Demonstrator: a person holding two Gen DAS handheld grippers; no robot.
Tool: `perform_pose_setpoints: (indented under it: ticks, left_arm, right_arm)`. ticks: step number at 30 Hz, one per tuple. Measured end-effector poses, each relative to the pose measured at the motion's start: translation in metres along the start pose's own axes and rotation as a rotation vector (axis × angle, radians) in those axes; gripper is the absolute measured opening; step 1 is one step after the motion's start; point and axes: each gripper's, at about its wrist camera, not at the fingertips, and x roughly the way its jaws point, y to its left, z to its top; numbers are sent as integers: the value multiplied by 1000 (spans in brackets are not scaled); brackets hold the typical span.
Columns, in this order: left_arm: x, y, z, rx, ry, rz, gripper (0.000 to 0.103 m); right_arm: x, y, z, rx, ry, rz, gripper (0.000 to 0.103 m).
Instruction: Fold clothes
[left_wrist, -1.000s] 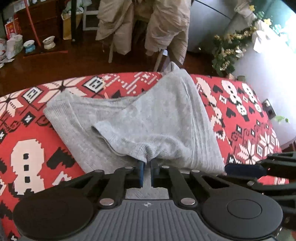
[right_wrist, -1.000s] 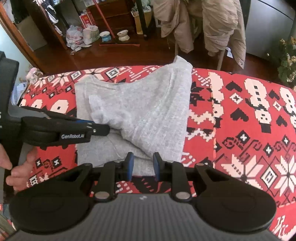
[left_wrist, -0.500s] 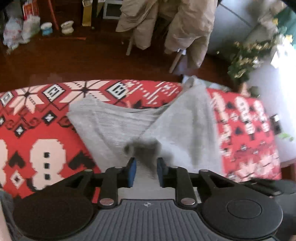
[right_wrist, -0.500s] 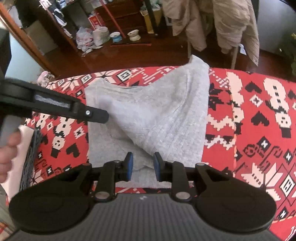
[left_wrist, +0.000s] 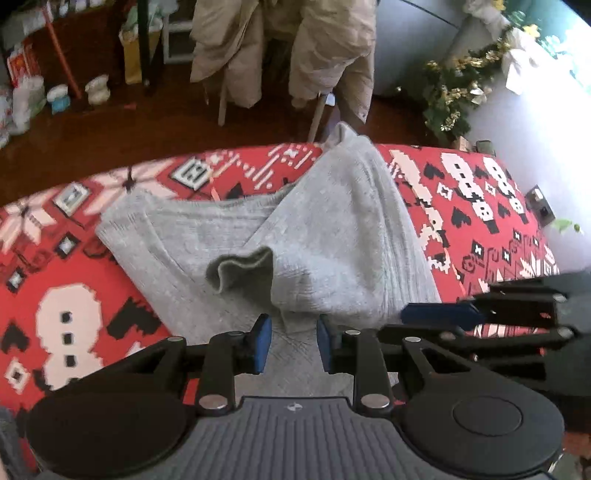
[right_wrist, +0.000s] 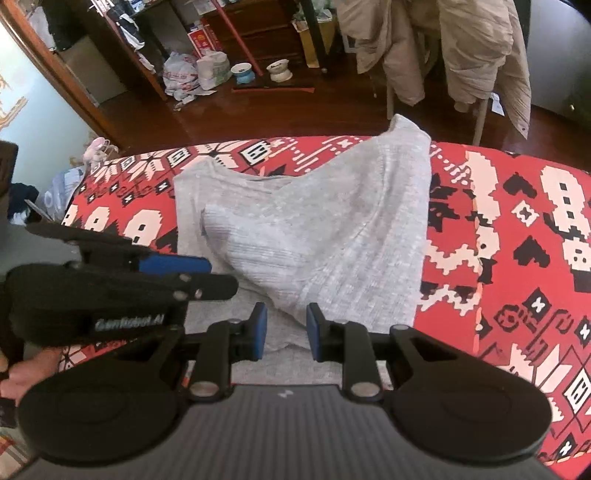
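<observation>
A grey knit garment (left_wrist: 332, 240) lies partly folded on a red patterned cover (left_wrist: 480, 221), its right side turned over the middle. A curled sleeve cuff (left_wrist: 240, 269) rests on top. My left gripper (left_wrist: 291, 325) hovers at the garment's near edge. Its blue pads stand apart, with the fold's lower tip hanging loose between them, unpinched. In the right wrist view the same garment (right_wrist: 314, 221) reaches down to my right gripper (right_wrist: 284, 317), whose pads are also apart and grip nothing. The left gripper (right_wrist: 221, 275) juts in from the left, and the right gripper (left_wrist: 439, 315) shows at the right of the left wrist view.
The red cover (right_wrist: 517, 240) ends at a far edge above a dark wooden floor. Beyond it stand a chair draped with beige coats (left_wrist: 295, 55), bowls and bags (right_wrist: 207, 74) on the floor, and a tinsel decoration (left_wrist: 450, 96). A person's hand (right_wrist: 22, 373) holds the left gripper.
The left gripper was shut on the grey fold and has opened, letting it go. The fold now lies slack with a curled cuff. The right gripper's opening is unchanged.
</observation>
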Motion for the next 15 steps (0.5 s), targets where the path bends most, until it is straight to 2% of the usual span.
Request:
perform_pose_setpoints:
  ticks: [1, 3, 4, 9, 15]
  left_arm:
    - [3, 2, 1, -13, 5, -1, 21]
    - [8, 4, 2, -36, 17, -13, 4]
    - [8, 4, 3, -46, 22, -20, 1]
    - [-19, -3, -8, -67, -18, -8, 1]
    - [-44, -1, -32, -193, 3, -18, 1]
  right_arm:
    - [0, -1, 0, 1, 3, -4, 26]
    - [0, -3, -1, 1, 7, -11, 26]
    - [-1, -4, -1, 0, 8, -14, 26]
    - [-4, -5, -2, -1, 8, -26, 26]
    - [-9, -5, -3, -1, 5, -27, 26]
